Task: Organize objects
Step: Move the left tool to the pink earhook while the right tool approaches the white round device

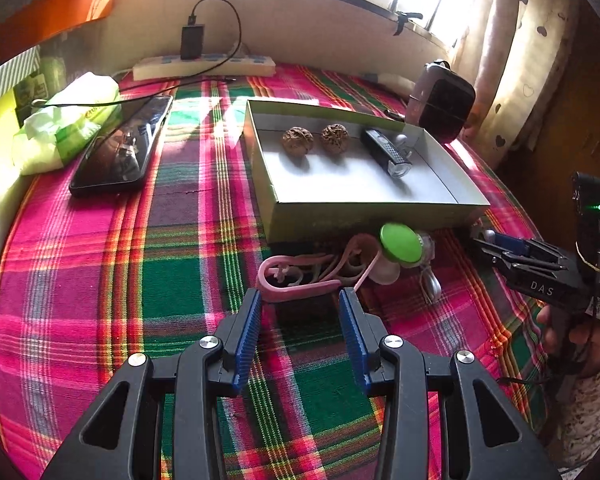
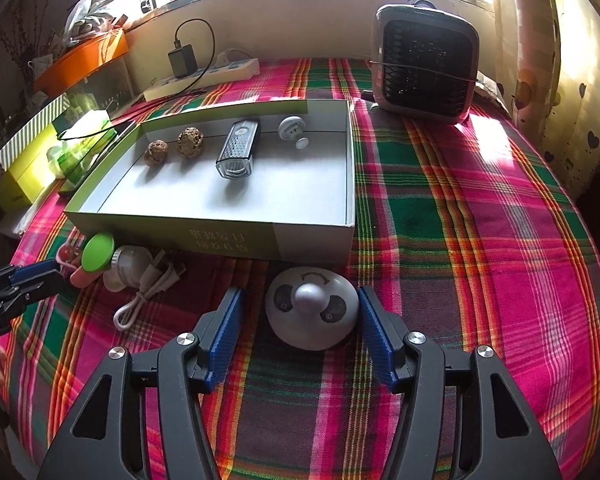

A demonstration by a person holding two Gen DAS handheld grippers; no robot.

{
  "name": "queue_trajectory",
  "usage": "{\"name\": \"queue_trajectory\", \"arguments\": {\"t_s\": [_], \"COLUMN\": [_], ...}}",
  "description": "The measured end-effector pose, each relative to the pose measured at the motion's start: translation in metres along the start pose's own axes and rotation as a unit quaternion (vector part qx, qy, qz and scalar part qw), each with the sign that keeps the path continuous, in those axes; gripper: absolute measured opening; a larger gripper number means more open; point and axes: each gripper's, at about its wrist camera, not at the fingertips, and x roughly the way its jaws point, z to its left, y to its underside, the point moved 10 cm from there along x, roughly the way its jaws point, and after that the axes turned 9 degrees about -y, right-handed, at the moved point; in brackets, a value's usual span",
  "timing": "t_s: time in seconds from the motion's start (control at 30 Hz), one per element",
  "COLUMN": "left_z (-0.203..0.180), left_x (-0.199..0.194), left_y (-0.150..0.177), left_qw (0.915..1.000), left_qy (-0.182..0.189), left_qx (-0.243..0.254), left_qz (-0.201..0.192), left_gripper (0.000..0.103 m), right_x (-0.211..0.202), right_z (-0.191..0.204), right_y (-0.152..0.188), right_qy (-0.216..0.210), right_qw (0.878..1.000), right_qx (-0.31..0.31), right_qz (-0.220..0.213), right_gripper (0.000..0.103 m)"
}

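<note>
A grey open box (image 2: 300,240) on the plaid cloth holds two walnuts (image 2: 156,153) (image 2: 191,142), a black lamp (image 2: 238,148) and a white knob (image 2: 292,130). In front of the box, a white dome with a round knob on top (image 2: 312,312) lies between the fingers of my right gripper (image 2: 300,298). The jaws stand wide, with a gap at the left pad. My left gripper (image 1: 301,300) is open, its tips at a pink strap (image 1: 296,286) lying on the cloth. A green-capped white item (image 1: 400,244) and a white cable (image 1: 432,284) lie beside the strap. The right gripper (image 1: 484,240) shows at the right of the left wrist view.
A black phone (image 1: 124,148) and a tissue pack (image 1: 68,124) lie at the left. A power strip (image 1: 204,66) with a charger runs along the back wall. A small dark fan unit (image 2: 424,68) stands at the back right, beside a curtain. A hand (image 1: 580,336) holds the right gripper.
</note>
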Motion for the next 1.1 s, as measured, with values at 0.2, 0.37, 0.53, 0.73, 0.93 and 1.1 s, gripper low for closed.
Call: {"name": "queue_trajectory", "arguments": {"t_s": [0.2,0.37,0.53,0.73,0.93,1.1], "left_z": [0.007,0.008,0.000,-0.009,-0.021,-0.029], "left_x": [0.004,0.009,0.013,0.012,-0.002,-0.002], "left_y": [-0.013,-0.023,-0.024,-0.011,0.000,0.007], "left_qw": [0.9999,0.9993,0.9986,0.9975,0.9961,0.9956], "left_qy": [0.009,0.034,0.051,0.069,0.084,0.072], "left_qx": [0.003,-0.011,0.003,0.013,0.029,0.059], "left_qz": [-0.007,-0.011,-0.012,0.004,0.002,0.003], "left_gripper": [0.042,0.042,0.042,0.042,0.042,0.042], "right_x": [0.003,0.004,0.004,0.004,0.004,0.004], "right_z": [0.001,0.002,0.002,0.002,0.002,0.002], "right_y": [-0.001,-0.002,-0.001,-0.001,-0.001,-0.001], "right_qy": [0.013,0.013,0.015,0.015,0.016,0.016], "right_qw": [1.000,1.000,1.000,1.000,1.000,1.000], "right_qx": [-0.012,-0.013,-0.015,-0.015,-0.015,-0.015], "right_qz": [0.003,0.003,0.004,0.004,0.004,0.004], "right_gripper": [0.061,0.062,0.062,0.062,0.062,0.062]}}
